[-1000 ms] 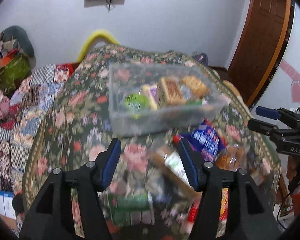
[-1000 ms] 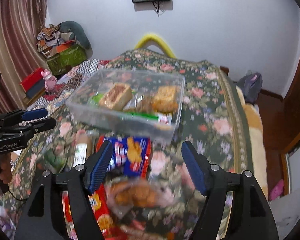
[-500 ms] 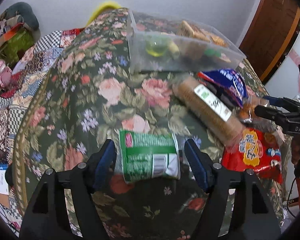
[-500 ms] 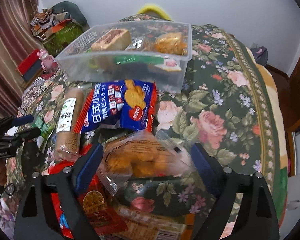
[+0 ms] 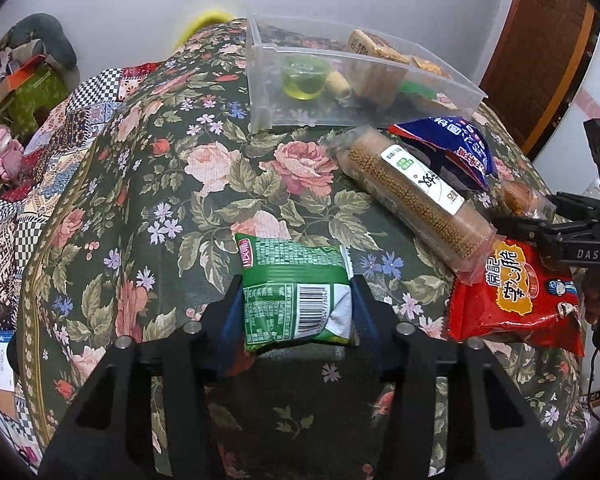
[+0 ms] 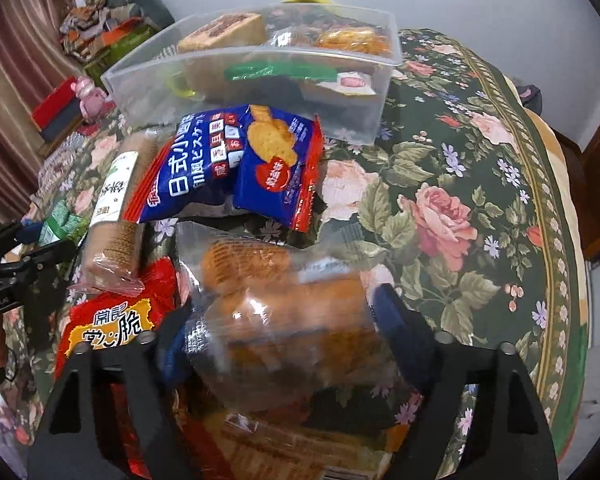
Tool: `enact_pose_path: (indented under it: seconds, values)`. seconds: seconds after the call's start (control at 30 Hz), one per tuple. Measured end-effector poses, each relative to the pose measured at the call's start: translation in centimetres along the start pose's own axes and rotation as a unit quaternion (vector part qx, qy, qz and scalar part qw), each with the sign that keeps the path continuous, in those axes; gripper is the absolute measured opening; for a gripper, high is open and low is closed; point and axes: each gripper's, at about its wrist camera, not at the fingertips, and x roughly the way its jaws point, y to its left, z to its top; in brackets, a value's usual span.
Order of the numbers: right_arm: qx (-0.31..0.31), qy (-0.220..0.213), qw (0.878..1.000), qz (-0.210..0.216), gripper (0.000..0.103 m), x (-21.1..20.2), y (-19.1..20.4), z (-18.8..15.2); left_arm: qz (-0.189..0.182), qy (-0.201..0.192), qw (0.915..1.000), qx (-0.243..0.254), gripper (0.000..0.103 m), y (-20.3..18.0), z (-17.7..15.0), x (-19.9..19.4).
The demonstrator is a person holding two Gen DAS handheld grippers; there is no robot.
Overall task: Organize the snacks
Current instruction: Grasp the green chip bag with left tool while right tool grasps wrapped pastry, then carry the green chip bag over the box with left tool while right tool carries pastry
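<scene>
A green snack packet [image 5: 292,280] lies on the floral tablecloth [image 5: 204,184]. My left gripper [image 5: 298,304] is closing on it, and both blue pads press its sides. A clear bag of brown pastries [image 6: 284,300] sits between the jaws of my right gripper [image 6: 280,332]. Those jaws are closing too, with the pads against the bag. The clear plastic bin [image 5: 320,112] behind holds several snacks. In the right wrist view the bin [image 6: 252,54] stands at the top and the left gripper [image 6: 40,236] shows at the left edge.
A long biscuit tube [image 5: 412,196], a blue cracker packet [image 6: 236,160] and a red packet [image 5: 516,292] lie between the two grippers. An orange packet [image 6: 300,448] lies under the right gripper. The table drops away on the left toward floor clutter [image 5: 32,80]. A wooden door [image 5: 540,40] stands at right.
Both grippers came down toward the table. The left jaws widened around the green packet, then narrowed onto it. The right jaws widened around the pastry bag, then narrowed onto it.
</scene>
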Motion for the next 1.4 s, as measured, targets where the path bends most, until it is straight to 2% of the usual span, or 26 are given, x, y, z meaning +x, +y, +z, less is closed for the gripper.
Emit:
enact_pose_path:
  seconds: [0.2, 0.37, 0.57, 0.9, 1.2, 1.4]
  values:
    - [-0.003, -0.022, 1.0, -0.008, 0.059, -1.7, -0.3, 0.0, -0.001, -0.013, 0.9999, -0.003, 0.046, 0.1, 0.2, -1.0]
    - [0.003, -0.044, 0.999, -0.008, 0.055, -3.2, -0.9, 1.0, -0.003, -0.038, 0.9993, -0.006, 0.046, 0.2, 1.4, -2.7]
    - [0.002, -0.087, 0.996, -0.014, 0.054, -5.8, -0.9, 2.9, -0.007, -0.076, 0.9971, -0.004, 0.046, 0.0, 4.1, -4.8]
    - [-0.02, -0.153, 0.988, -0.019, 0.054, -8.5, 0.4, 8.0, -0.009, -0.131, 0.9912, 0.018, 0.046, -1.6, 9.8, -7.0]
    - [-0.023, -0.183, 0.982, -0.031, 0.054, -7.9, 1.0, 12.3, -0.011, -0.151, 0.9885, 0.008, 0.046, -1.8, 14.2, -5.7]
    - [-0.007, -0.189, 0.982, -0.018, 0.054, -6.4, 0.5, 15.0, -0.018, -0.154, 0.9879, 0.004, 0.046, -1.7, 17.3, -3.8]
